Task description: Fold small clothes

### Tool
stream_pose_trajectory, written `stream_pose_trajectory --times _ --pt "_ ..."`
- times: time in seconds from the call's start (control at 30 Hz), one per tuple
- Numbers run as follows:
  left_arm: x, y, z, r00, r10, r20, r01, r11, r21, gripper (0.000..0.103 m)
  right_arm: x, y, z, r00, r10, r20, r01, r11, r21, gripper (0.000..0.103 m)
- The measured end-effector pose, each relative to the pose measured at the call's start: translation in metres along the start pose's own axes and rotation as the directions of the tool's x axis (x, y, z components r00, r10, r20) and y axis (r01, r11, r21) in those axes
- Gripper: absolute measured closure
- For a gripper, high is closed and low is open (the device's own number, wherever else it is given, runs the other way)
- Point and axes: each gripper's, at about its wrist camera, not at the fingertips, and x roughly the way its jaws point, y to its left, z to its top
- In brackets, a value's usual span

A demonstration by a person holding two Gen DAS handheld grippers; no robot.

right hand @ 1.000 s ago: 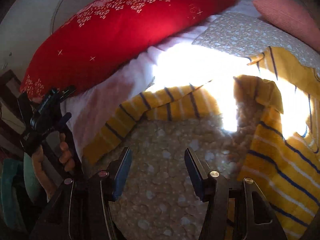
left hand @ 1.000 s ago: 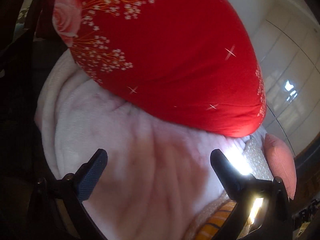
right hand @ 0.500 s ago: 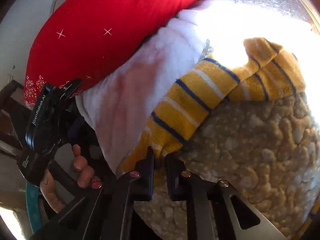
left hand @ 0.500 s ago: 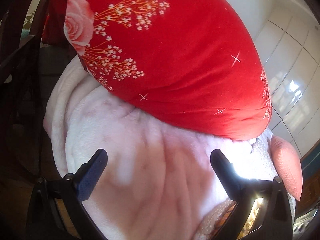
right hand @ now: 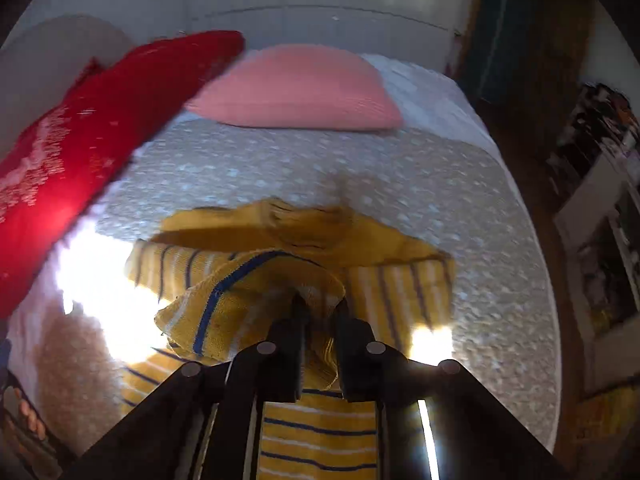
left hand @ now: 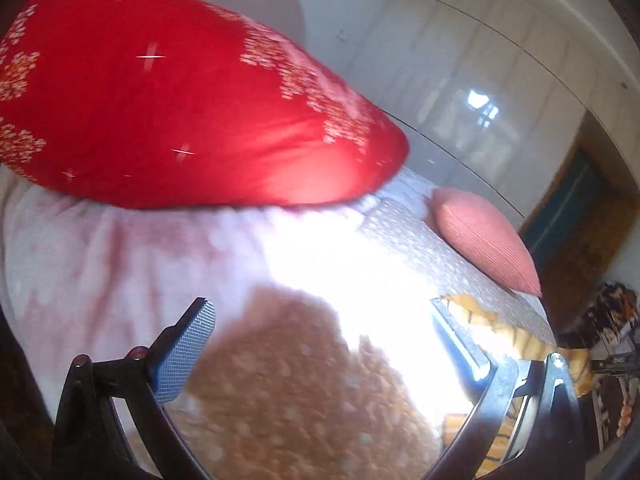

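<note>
Covering most of both views, the bed's speckled quilt spreads pale and sunlit, with a red floral pillow lying along its one edge over a white fleece blanket. A smaller pink cushion rests on the quilt's far end, just beside the red pillow's tip.

On the middle of the quilt lies the yellow striped sweater, body flat and neck toward the pink cushion. The right gripper points forward over it, low and roughly level, with its jaws pinched tight on the sweater's sleeve; the cuff end bunches up between the fingers and the sleeve drapes leftward across the sweater's body.

The left gripper points across the blanket and quilt toward the pink cushion, tilted so the bed slopes down to the right. Its jaws stand wide apart with nothing between them, and its blue textured left pad catches the light.

Only the right wrist view shows the whole sweater and the grip on the sleeve; it also takes in a dark doorway and shelves at the right. The left wrist view catches merely a thin yellow strip of the sweater past its right finger, and alone shows the fleece blanket clearly, plus white wardrobe doors behind the bed.
</note>
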Motion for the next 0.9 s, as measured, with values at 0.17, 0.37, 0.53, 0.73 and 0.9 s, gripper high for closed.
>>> stream_pose_trajectory --times 0.17,0.37,0.53,0.73,0.9 --pt "0.019 -0.062 -0.03 0.975 -0.18 -0.13 0.192 0.977 0.09 0.001 0.008 -0.057 -0.026 0.988 0.143 0.054 -0.151 0.973 0.176 0.071" --pt "0.035 -0.124 -0.066 0.936 -0.226 -0.269 0.291 0.928 0.233 0.001 0.013 0.01 -0.057 0.953 0.303 0.006 -0.302 0.951 0.061 0.071" --pt "0.039 -0.11 -0.06 0.977 -0.067 -0.202 0.126 0.948 0.293 0.001 0.017 0.09 -0.126 0.861 0.494 -0.121 -0.503 0.862 -0.058 0.071" --pt "0.049 -0.04 -0.028 0.969 -0.076 -0.237 0.095 0.993 0.07 0.001 0.007 0.185 -0.212 0.711 0.651 -0.266 -0.701 0.689 -0.186 0.071" --pt "0.046 -0.014 -0.021 0.976 -0.062 -0.206 0.062 0.998 -0.01 0.001 -0.01 0.218 -0.241 0.715 0.655 -0.243 -0.699 0.664 -0.266 0.051"
